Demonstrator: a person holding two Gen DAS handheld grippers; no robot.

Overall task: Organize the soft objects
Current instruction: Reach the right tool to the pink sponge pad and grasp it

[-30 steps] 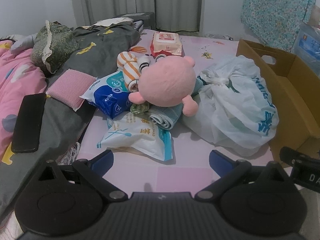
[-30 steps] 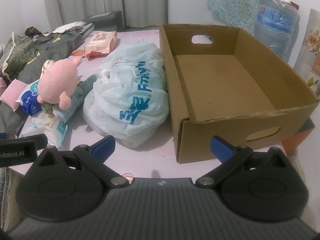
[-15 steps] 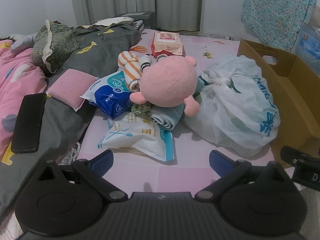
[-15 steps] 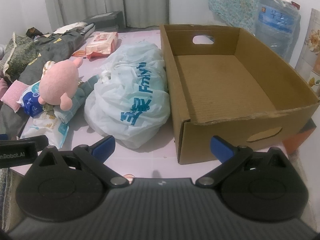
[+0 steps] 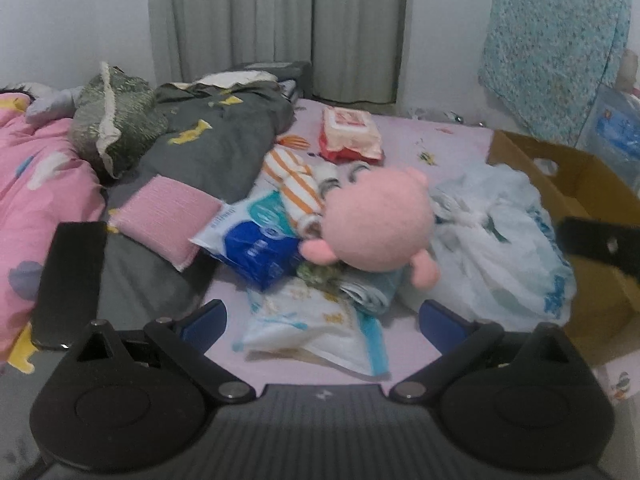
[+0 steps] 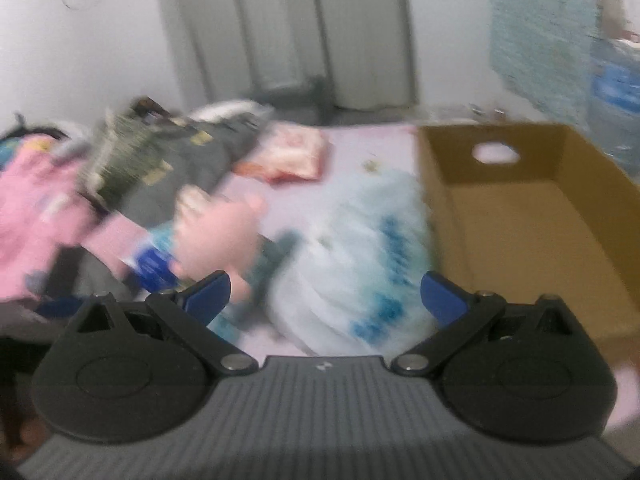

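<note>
Apparently blurred blue print marks plastic bag [image 5: 500, 248].

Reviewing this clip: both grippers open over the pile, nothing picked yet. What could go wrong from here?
1. The pink plush sits atop a loose stack of packets; grabbing it may tumble the striped toy or the blue packet.
2. The white plastic bag lies against the cardboard box; it may snag on the wall.
3. The right view is blurred, so aim may suffer.

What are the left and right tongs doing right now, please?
Left tongs: open, holding nothing.
Right tongs: open, holding nothing; the view is blurred.
</note>
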